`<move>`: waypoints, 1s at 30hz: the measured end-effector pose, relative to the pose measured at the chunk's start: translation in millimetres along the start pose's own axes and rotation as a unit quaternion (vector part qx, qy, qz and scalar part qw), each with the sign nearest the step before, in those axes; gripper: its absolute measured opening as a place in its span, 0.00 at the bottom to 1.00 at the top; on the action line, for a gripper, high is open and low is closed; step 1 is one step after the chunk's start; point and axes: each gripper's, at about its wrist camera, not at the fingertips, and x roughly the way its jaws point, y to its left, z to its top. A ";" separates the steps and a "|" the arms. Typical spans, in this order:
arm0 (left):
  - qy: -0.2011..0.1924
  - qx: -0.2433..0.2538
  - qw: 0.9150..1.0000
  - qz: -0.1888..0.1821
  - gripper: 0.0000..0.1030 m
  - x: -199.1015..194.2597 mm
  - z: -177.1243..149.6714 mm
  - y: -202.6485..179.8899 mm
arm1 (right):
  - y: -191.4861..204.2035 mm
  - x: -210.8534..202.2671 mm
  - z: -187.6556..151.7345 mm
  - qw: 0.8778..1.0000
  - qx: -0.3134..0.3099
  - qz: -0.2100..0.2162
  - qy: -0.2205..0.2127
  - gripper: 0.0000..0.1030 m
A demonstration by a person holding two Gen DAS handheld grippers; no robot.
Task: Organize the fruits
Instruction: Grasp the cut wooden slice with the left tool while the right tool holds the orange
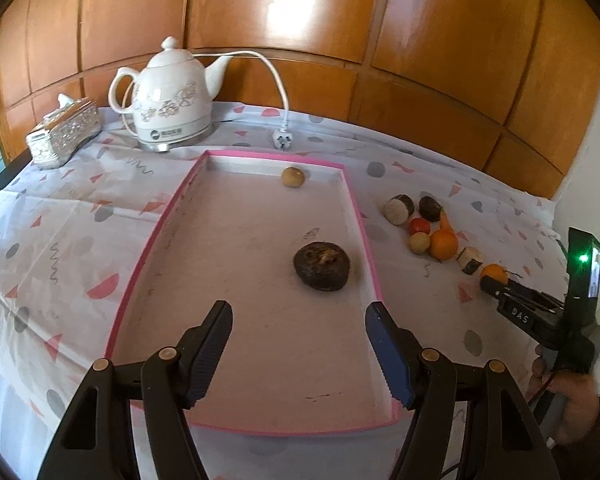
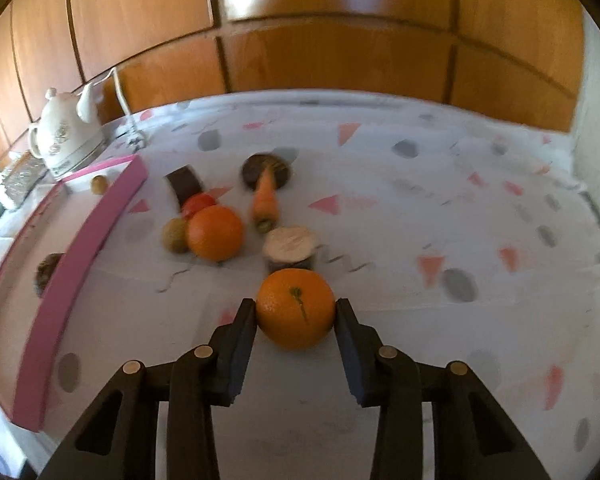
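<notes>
A pink-rimmed tray (image 1: 160, 224) holds a dark brown fruit (image 1: 321, 266) and a small tan fruit (image 1: 293, 177). My left gripper (image 1: 298, 330) is open and empty above the tray's near end. My right gripper (image 2: 296, 312) is shut on an orange (image 2: 295, 309) just above the tablecloth; it also shows in the left wrist view (image 1: 494, 274). Beyond it lie a second orange (image 2: 216, 233), a red fruit (image 2: 198, 202), a kiwi (image 2: 174, 235), a carrot (image 2: 265, 200) and several dark-skinned pieces (image 2: 291, 249).
A white kettle (image 1: 172, 96) with cord and plug (image 1: 282, 138) and a silver tissue box (image 1: 62, 132) stand at the back left. A wooden panel wall (image 1: 300, 20) lines the table's far edge. The tray's pink wall (image 2: 88, 248) is left of the right gripper.
</notes>
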 end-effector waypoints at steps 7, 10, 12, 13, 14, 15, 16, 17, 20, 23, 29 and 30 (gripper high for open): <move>0.020 0.031 0.999 -0.036 0.67 11.7 6.6 -31.7 | -45.1 -2.1 -9.0 0.998 0.024 -0.059 0.001 0.39; 0.037 0.041 0.997 -0.058 0.65 20.6 9.9 -50.6 | -55.5 -3.0 -10.2 0.999 0.032 -0.044 0.002 0.39; 0.042 0.054 0.995 -0.068 0.60 25.4 12.3 -63.0 | -57.9 0.3 -12.8 0.998 0.040 -0.041 0.020 0.40; 0.046 0.058 0.995 -0.073 0.59 28.0 13.2 -68.6 | -59.3 0.8 -14.1 0.998 0.042 -0.039 0.019 0.40; 0.052 0.062 0.994 -0.079 0.56 31.4 14.3 -74.7 | -60.0 0.6 -14.5 0.998 0.043 -0.037 0.017 0.40; 0.058 0.066 0.992 -0.086 0.54 36.1 15.6 -82.8 | -60.3 0.3 -15.1 0.998 0.044 -0.037 0.017 0.40; 0.060 0.068 0.992 -0.090 0.53 38.9 15.8 -87.7 | -60.6 -0.6 -15.8 0.998 0.045 -0.036 0.015 0.40; 0.064 0.074 0.991 -0.096 0.51 43.6 16.6 -96.2 | -60.4 -0.3 -16.2 0.998 0.047 -0.035 0.014 0.39; 0.072 0.084 0.988 -0.110 0.50 53.9 18.5 -114.1 | -62.4 0.9 -17.1 0.998 0.055 -0.026 0.009 0.39; 0.083 0.094 0.985 -0.120 0.50 70.2 22.7 -136.0 | -64.2 1.1 -17.8 0.998 0.062 -0.021 0.005 0.39; 0.094 0.116 0.980 -0.132 0.50 96.1 27.8 -171.1 | -69.4 -0.5 -19.4 0.997 0.078 -0.004 -0.004 0.39; 0.098 0.119 0.979 -0.135 0.50 101.5 28.8 -177.4 | -69.3 -0.3 -19.5 0.997 0.079 -0.004 -0.004 0.39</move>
